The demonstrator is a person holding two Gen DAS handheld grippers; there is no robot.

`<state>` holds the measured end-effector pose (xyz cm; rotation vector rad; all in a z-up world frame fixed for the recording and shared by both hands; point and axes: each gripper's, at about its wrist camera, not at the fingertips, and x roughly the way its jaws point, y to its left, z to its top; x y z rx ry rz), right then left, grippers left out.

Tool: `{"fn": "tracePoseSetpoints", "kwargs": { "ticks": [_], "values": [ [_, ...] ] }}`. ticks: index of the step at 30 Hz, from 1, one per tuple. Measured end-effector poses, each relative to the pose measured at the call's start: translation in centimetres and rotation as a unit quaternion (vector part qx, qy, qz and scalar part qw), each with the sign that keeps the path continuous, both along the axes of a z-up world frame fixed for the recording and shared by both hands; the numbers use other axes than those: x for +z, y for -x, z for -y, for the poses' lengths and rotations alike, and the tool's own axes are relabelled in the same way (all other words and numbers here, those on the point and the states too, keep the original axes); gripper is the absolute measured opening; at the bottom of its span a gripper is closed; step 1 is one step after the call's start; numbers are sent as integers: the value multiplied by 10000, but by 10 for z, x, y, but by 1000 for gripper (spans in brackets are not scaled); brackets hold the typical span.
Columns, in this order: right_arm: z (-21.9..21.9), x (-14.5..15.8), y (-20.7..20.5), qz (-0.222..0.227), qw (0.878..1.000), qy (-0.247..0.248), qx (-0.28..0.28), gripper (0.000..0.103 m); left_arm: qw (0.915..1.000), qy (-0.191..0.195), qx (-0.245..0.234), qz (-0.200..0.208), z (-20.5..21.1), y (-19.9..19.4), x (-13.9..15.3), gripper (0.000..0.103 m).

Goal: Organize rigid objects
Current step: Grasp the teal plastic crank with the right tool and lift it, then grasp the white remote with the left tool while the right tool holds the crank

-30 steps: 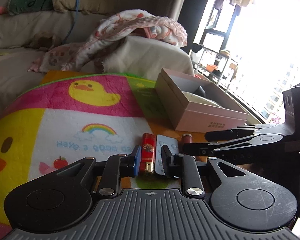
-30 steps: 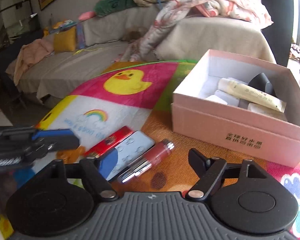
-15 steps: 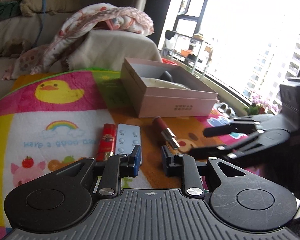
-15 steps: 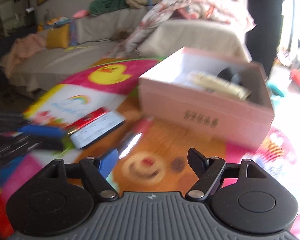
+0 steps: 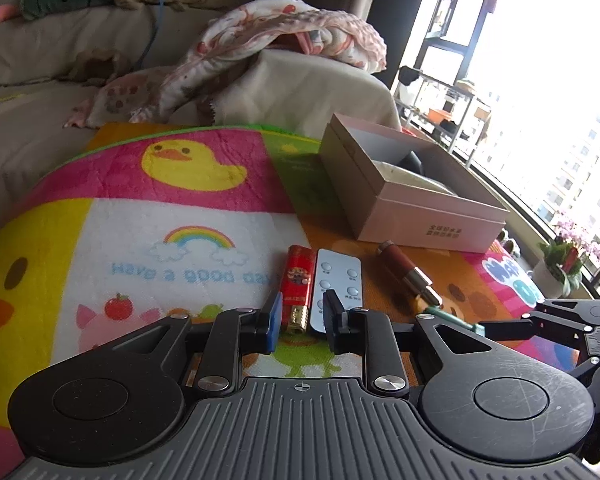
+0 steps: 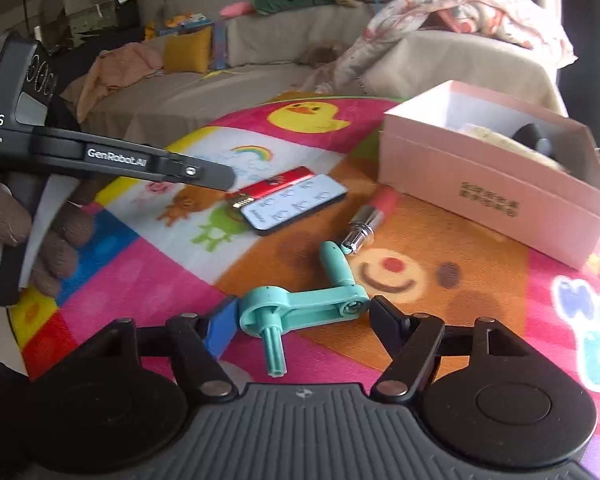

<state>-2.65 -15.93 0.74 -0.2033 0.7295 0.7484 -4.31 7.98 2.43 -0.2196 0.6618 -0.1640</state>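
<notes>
On the cartoon play mat lie a red lighter (image 5: 299,286), a white remote (image 5: 338,288) and a lipstick (image 5: 407,275) side by side. My left gripper (image 5: 300,322) is open, its jaws just before the lighter's metal end. In the right wrist view a teal plastic crank handle (image 6: 304,306) lies between the jaws of my open right gripper (image 6: 302,314), not squeezed. The lighter (image 6: 276,186), remote (image 6: 296,204) and lipstick (image 6: 370,218) lie beyond it. An open pink box (image 5: 412,188) holds a tube and a dark object.
The pink box (image 6: 496,172) stands at the right rear of the mat. A sofa with a blanket (image 5: 284,40) and cushions lies behind. A window with a potted plant (image 5: 560,260) is on the right. The left gripper's body (image 6: 100,152) reaches in from the left.
My right gripper has dropped low over the mat and now brackets the teal crank handle. My left gripper has swung back to line up on the lighter and opened a little wider.
</notes>
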Motion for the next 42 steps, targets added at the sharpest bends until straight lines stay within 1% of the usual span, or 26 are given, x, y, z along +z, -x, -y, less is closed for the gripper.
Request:
{"fn": "tracePoseSetpoints", "kwargs": {
  "ticks": [4,6,8,11,13,15,17,18,22,28,30,34,36,39,42],
  "values": [
    [22,-2,-3,256,9986,199,-422,71,9999,-56,145,-70,1,-6,-5,25],
    [34,-4,-9,214,9973,183,-675,72,9997,-84,229,-101,3,-8,-7,25],
    [42,-7,-13,185,9958,61,-899,73,9998,-82,170,-79,6,-8,-6,25],
    [45,-7,-15,153,9958,-46,-905,82,9997,26,-220,-37,14,-5,-3,25],
    [46,-7,-17,136,9957,-64,-919,83,9993,-27,-381,-32,23,-4,-3,25],
    [46,-7,-17,130,9955,-87,-935,83,9991,-187,-359,-83,29,-4,-4,25],
    [46,-7,-17,135,9951,-84,-977,83,9991,-317,-228,-162,29,-7,-8,25],
    [47,-7,-17,131,9950,-93,-989,83,9993,-291,-157,-201,26,-8,-9,25],
    [47,-7,-17,123,9945,-113,-1039,84,9992,68,119,-382,12,-15,-17,25],
    [46,-8,-17,135,9944,-89,-1045,84,9968,657,141,-425,4,-26,-19,25],
    [46,-8,-17,138,9944,-85,-1047,84,9964,722,94,-426,6,-31,-20,25],
    [46,-8,-16,150,9942,-57,-1061,84,9978,519,-139,-375,20,-42,-20,25],
    [45,-8,-16,157,9942,-38,-1062,84,9983,289,-360,-344,31,-43,-19,26],
    [44,-8,-16,161,9943,-19,-1057,85,9972,-289,-655,-214,50,-40,-16,27],
    [44,-8,-16,160,9943,-16,-1057,85,9915,-1031,-793,87,72,-34,-11,27]
  ]
}}
